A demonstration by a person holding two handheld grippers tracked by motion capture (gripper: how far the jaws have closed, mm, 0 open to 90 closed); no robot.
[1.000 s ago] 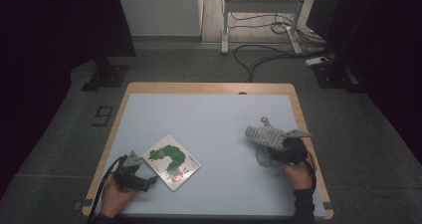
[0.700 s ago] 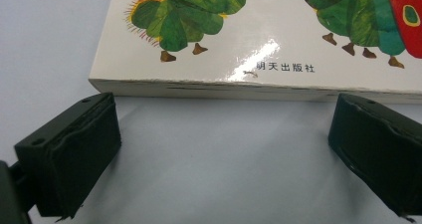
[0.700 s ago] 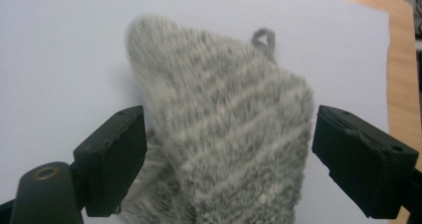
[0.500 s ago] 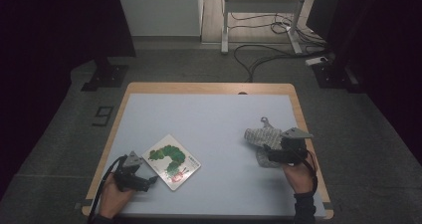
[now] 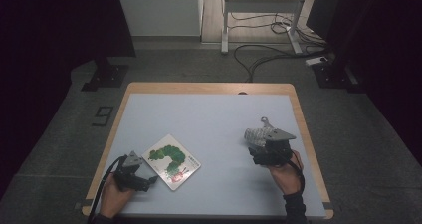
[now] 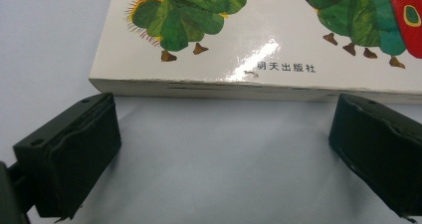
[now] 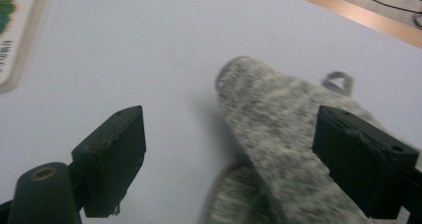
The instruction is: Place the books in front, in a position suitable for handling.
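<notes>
A picture book with a green caterpillar on its white cover lies flat at the table's front left. My left gripper rests just short of the book's near edge. Its jaws stand open with bare table between them. At the right lies a grey knitted piece with a small loop. My right gripper hovers just over it. Its jaws have just been opening and stand wide apart. The knit lies beneath and between them, and the pads do not press on it.
The table top is pale blue with a wooden rim. On the dark floor behind it lie cables, a metal frame and a black stand base.
My right hand and gripper have shifted left and risen a little over the grey knit. The left gripper and the book have stayed where they were.
</notes>
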